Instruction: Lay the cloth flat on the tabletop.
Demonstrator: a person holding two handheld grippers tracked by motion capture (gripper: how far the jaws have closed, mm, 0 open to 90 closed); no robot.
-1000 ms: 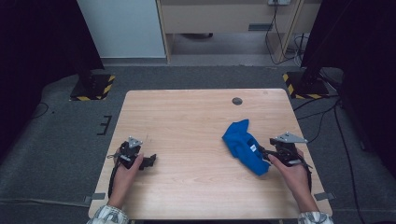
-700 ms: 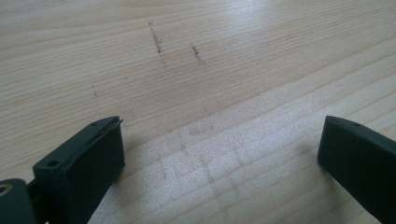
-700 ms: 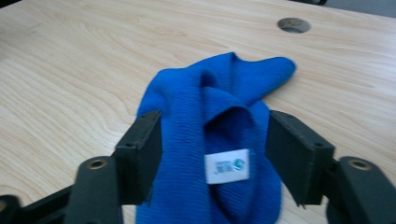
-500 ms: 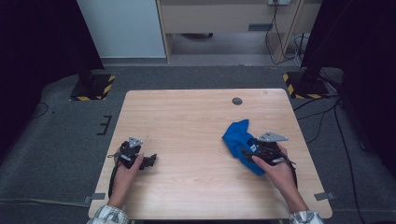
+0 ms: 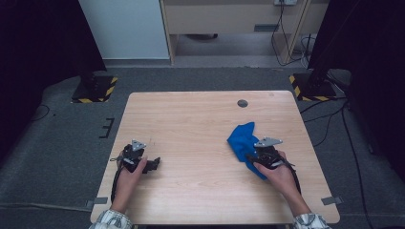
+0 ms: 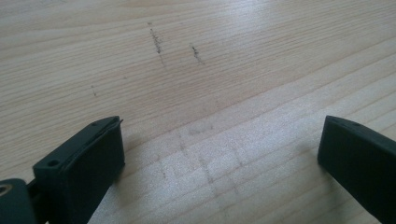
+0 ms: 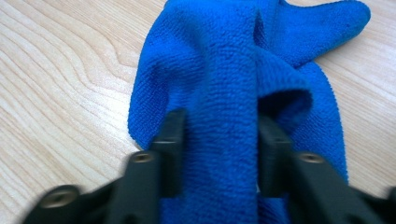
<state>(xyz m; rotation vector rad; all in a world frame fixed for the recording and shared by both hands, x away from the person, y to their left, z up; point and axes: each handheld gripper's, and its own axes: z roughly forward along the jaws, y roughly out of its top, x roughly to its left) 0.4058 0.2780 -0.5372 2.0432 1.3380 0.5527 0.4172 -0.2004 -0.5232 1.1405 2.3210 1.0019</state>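
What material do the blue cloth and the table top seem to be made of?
Blue cloth: probably microfibre, matte, with a fine looped pile and soft folds. Table top: light wood or wood-look laminate, smooth with a slight sheen; grain lines run across it.

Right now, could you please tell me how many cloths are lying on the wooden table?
1: a crumpled blue microfibre cloth on the right half of the light wooden table, with a fold of it between the jaws of the right tool. Nothing can be seen beneath its folds.

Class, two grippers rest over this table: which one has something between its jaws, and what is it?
The right gripper: a fold of blue cloth sits between its jaws, which have just been closing. The left gripper stands open over bare table.
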